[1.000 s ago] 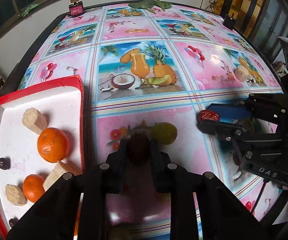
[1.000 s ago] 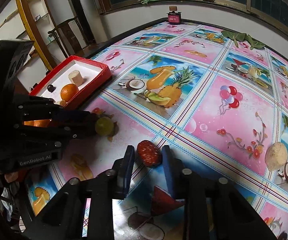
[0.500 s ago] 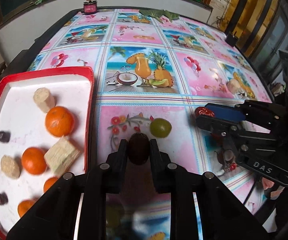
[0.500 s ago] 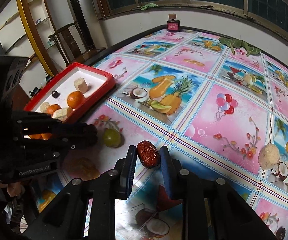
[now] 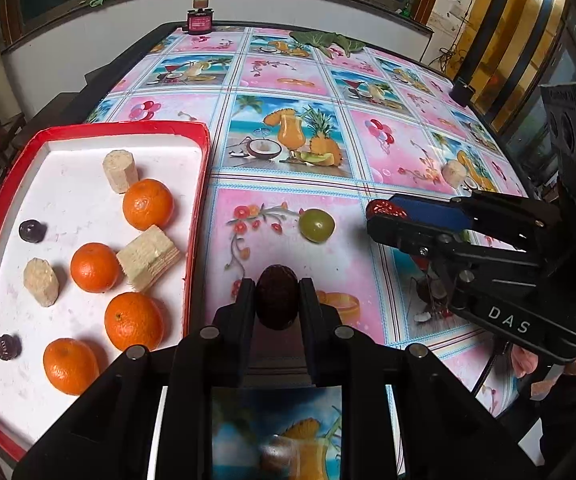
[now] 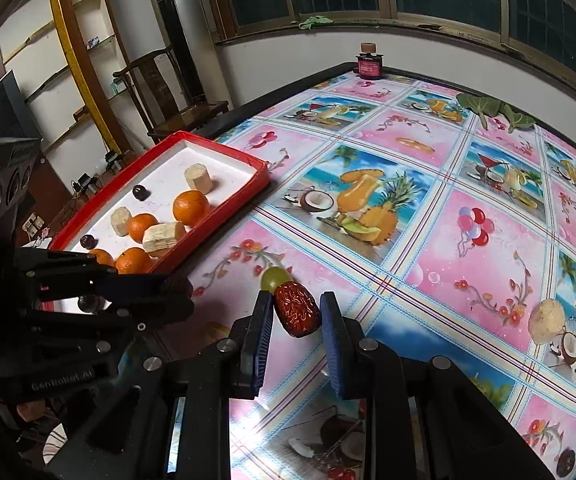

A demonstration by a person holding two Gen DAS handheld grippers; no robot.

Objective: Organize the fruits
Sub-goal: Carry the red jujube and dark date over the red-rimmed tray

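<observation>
Your left gripper (image 6: pixel 168 286) hid part of the red tray (image 6: pixel 224 151) and its oranges (image 6: pixel 132 260), and the green grape (image 6: pixel 274 276) sat half behind the red date (image 6: pixel 297 309).

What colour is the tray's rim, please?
Red, around a white inside; the tray shows best in the left wrist view.

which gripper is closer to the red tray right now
Left. The left gripper, shut on a dark fruit, sits just beside the red tray. The right gripper, holding a red date, is farther out, beyond the green fruit.
</observation>
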